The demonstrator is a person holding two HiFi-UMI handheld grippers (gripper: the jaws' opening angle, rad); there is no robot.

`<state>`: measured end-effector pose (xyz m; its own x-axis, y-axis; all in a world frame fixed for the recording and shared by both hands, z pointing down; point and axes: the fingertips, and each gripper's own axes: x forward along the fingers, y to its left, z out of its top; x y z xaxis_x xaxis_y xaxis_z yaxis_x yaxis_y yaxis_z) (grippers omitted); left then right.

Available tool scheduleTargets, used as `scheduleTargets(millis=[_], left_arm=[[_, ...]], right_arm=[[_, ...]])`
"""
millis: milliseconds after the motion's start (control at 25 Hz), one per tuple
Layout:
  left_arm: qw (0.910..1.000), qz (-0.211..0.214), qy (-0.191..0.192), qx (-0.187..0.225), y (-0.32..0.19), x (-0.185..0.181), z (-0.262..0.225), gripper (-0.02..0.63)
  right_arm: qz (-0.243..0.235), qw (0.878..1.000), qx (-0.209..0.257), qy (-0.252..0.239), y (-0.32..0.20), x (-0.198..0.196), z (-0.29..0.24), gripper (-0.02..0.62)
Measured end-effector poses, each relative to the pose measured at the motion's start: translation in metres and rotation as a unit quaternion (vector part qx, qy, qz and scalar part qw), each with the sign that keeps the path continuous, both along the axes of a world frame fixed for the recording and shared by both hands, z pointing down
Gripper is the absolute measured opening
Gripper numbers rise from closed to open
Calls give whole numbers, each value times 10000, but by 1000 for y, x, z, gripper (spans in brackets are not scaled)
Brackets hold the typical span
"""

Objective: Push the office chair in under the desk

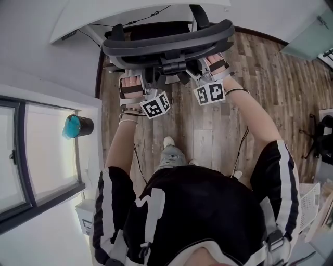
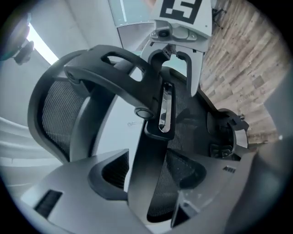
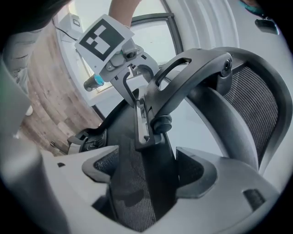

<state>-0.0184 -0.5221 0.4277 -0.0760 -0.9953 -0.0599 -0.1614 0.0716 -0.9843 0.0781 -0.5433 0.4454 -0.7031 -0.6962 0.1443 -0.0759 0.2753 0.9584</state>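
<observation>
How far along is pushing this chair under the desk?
Done: the chair is lined up at the desk. In hand: the right claw grips its back post, the left claw straddles it loosely. Left: the chair sits mostly outside the desk; more pushing seems needed.

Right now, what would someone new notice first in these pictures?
The dark office chair fills the top of the head view, at the edge of the white desk. The left claw stands open around the chair's middle spine, and the right claw is closed on it. A teal cup stands out by the window at left.
</observation>
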Motion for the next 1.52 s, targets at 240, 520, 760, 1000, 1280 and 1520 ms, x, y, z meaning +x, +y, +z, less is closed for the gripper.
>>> scheduleTargets(millis=[240,520,760,1000,1280,1520], left_arm=[[9998,-145,-18,-93,-22,-12,3,241],[9993,-144,-102,-327,-51,-18,4,241],[9992,-293,-48,-250,-72,-46,-1,240],[9991,-333,-15,-245,-88,-73,-1,241],[9998,-129,-113,-135,-90,-79,0,238],[9997,-118,-185,-133,-100,-103,0,238]], right_arm=[[58,10000,12,38,-11,-13,2,368],[244,9997,-66,67,-43,-21,3,383],[125,9997,59,188,-56,-45,0,383],[242,9995,36,181,-66,-71,1,383],[592,9982,101,65,-68,-78,0,383],[729,9970,184,175,-73,-100,0,383]])
